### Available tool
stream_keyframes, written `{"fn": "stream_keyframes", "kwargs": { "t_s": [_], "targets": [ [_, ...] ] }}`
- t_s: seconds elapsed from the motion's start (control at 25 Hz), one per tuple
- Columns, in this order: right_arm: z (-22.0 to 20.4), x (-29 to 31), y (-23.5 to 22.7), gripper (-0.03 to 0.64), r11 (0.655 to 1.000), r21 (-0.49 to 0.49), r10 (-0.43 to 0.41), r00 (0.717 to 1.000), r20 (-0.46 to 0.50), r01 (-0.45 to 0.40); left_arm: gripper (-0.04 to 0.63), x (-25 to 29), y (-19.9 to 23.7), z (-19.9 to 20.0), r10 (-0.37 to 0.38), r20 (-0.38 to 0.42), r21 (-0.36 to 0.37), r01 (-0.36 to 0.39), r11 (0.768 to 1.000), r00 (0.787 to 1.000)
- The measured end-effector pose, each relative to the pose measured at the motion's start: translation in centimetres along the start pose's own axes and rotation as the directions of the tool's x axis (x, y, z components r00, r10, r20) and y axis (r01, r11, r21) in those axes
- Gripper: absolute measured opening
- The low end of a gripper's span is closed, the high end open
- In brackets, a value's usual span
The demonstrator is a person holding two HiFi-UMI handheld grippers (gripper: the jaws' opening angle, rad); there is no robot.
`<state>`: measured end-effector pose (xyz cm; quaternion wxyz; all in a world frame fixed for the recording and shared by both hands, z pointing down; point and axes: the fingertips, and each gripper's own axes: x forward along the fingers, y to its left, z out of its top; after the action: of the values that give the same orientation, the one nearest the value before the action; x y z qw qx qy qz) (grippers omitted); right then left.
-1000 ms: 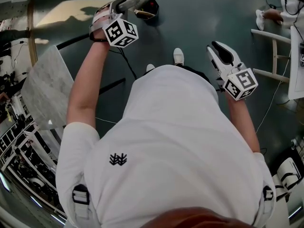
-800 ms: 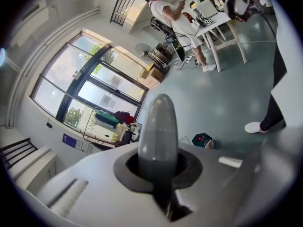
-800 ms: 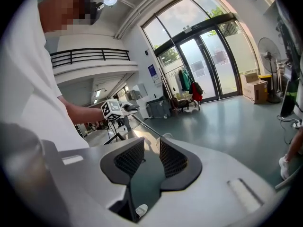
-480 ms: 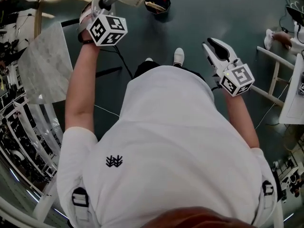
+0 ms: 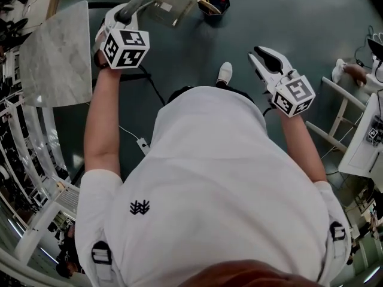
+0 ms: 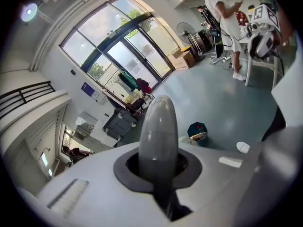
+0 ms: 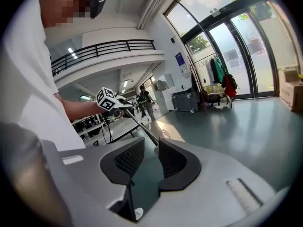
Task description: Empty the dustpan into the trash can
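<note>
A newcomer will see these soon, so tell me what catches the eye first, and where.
The left tool, at the head view's upper left, is clamped on the grey handle of a clear dustpan held in the air, just left of a black trash can with litter in it. The right tool hangs open and empty at the right, jaws apart.

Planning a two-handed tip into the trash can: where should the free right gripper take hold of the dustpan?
Probably the dustpan's right-hand edge, coming from the right: the left gripper is shut on the grey handle, and that thin edge faces the right gripper.
</note>
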<state>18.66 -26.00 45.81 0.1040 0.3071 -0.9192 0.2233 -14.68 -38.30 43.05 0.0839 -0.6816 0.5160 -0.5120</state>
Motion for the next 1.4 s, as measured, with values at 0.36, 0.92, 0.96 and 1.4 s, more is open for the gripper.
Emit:
{"fn": "stream_keyframes", "kwargs": {
  "t_s": [0.36, 0.92, 0.96, 1.4],
  "targets": [
    [-0.9, 4.1, 9.9, 0.083, 0.995, -0.076, 0.06, 0.997, -0.053, -0.064, 0.075, -6.4, -1.2, -12.0, -0.054, -0.059, -0.131, 0.046, 0.99, 0.997],
    [-5.4, 6.1, 25.0, 0.075, 0.991, -0.108, 0.071, 0.993, -0.089, -0.081, 0.075, -14.3, -5.3, -25.7, -0.165, -0.041, -0.271, 0.148, 0.951, 0.985],
    [-5.7, 6.3, 25.9, 0.075, 0.991, -0.109, 0.071, 0.994, -0.088, -0.081, 0.075, -14.8, -5.4, -26.5, -0.168, -0.037, -0.27, 0.152, 0.951, 0.985],
    [-6.5, 7.2, 30.2, 0.071, 0.986, -0.145, 0.071, 0.992, -0.108, -0.086, 0.075, -18.1, -7.4, -31.0, -0.192, -0.034, -0.294, 0.174, 0.94, 0.981]
  ]
}}
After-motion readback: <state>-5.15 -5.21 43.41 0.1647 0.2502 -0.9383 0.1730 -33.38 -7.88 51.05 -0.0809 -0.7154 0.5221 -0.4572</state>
